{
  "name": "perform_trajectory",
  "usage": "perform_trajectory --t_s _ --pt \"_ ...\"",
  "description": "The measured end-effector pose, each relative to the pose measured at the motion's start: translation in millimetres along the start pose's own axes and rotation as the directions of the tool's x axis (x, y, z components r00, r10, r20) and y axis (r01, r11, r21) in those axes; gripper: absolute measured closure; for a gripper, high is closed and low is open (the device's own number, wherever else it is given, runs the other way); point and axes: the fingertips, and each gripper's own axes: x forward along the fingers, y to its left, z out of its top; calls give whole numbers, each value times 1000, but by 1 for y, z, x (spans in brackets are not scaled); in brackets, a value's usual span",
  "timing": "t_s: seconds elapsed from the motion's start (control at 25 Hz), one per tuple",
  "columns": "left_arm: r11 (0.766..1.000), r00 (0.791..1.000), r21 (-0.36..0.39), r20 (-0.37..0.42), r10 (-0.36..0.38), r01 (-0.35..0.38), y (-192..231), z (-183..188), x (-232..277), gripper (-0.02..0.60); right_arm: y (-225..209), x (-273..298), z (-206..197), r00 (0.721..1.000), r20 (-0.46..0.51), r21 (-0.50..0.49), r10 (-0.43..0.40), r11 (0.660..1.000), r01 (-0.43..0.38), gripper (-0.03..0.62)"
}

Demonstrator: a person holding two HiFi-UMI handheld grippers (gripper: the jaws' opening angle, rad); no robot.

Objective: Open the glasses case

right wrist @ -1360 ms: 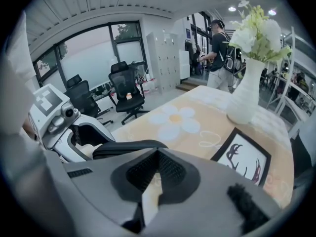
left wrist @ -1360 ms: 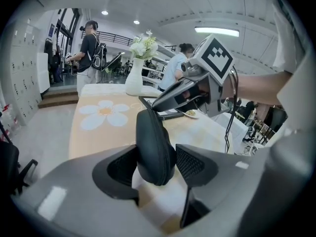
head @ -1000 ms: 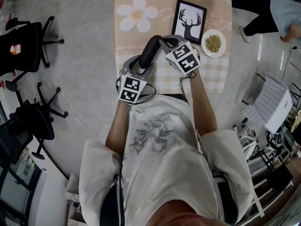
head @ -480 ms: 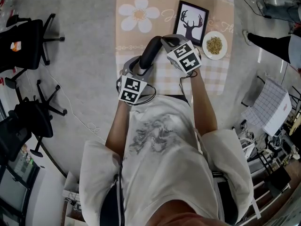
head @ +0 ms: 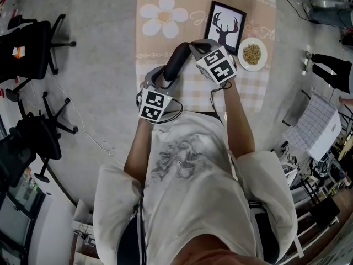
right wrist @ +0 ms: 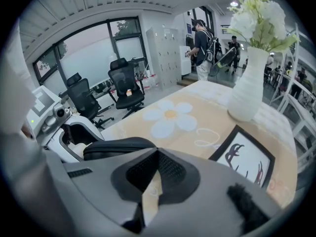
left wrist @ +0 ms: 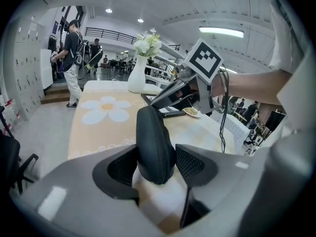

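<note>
Glasses case (head: 175,64) – a dark, rounded shell – was held off the near edge of the table (head: 160,43), tilted on its long edge and bridging the two tools. The left gripper (left wrist: 157,164) had its jaws spread wide and clamped on the case's near end, both ribbed pads pressed to the flanks, with the seam facing up between them. The right gripper (right wrist: 152,179) met the far end with its jaws pressed together; the case lay just beside and below them, and whether they pinched a zipper tab or nothing at all could not be made out from any view.

Judged step: freeing the closure along the seam. To do it well, the left clamp should stay firm and low on one shell so the lid side remains free, while the right draws along the seam line – not away from it – without twisting the case out of the pads.
</note>
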Motion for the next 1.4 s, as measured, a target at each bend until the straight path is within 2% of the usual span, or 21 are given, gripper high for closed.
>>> perform_trajectory --t_s 0.6,0.76,0.92,1.08,1.12,1.2,1.4 --pt "1000 1000 -23 7 -1 1 0 0 0 327 -5 9 -4 1000 -12 11 8 1000 -8 579" --pt "999 1000 -32 6 2 -2 -1 -1 1 327 -5 7 -4 1000 7 18 -23 1000 23 577" --pt "998 1000 -58 17 7 -6 -2 1 2 324 -4 -4 0 996 61 81 -67 995 62 577" --pt "997 1000 -76 22 21 -19 -4 0 2 322 9 -16 -4 994 90 147 -68 988 54 576" --pt "997 999 -78 23 25 -23 -4 0 2 322 13 -17 -8 994 87 157 -66 986 52 570" --pt "997 999 -76 23 33 -31 -5 0 2 321 22 -18 -13 995 79 172 -60 984 46 516" --pt "997 998 -63 21 54 -52 -6 2 3 318 42 -22 -8 993 111 197 -50 980 28 494"
